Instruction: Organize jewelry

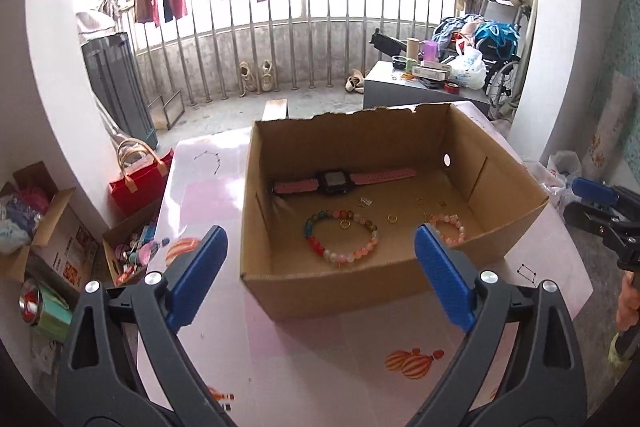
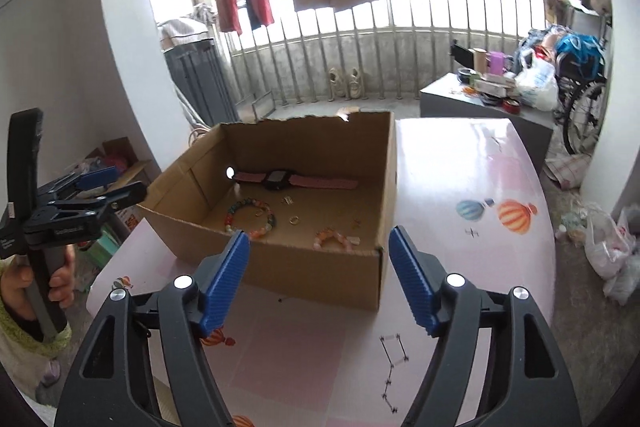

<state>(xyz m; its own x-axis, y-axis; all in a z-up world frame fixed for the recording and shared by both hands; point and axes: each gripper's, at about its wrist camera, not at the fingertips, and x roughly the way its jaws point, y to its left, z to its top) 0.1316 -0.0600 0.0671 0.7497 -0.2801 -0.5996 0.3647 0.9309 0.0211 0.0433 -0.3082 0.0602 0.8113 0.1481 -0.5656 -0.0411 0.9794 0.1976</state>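
An open cardboard box (image 1: 320,291) (image 2: 280,267) stands on the pink table (image 1: 320,367) (image 2: 480,247). Inside lie a pink-strapped watch (image 1: 340,181) (image 2: 292,181), a multicoloured bead bracelet (image 1: 342,237) (image 2: 250,217), a smaller pink bead bracelet (image 1: 450,227) (image 2: 334,237), a gold ring (image 1: 391,218) (image 2: 294,220) and several small metal pieces. My left gripper (image 1: 320,263) is open in front of the box with nothing between its blue pads. My right gripper (image 2: 318,273) is open too, empty, near the box's front wall. Each gripper shows at the edge of the other's view.
A red bag (image 1: 138,179) and boxes of clutter (image 1: 48,227) sit on the floor left of the table. A grey cabinet (image 2: 488,107) with cups and bags, and a wheelchair (image 2: 580,95), stand behind. Plastic bags (image 2: 612,247) lie on the floor at the right. A balcony railing runs across the back.
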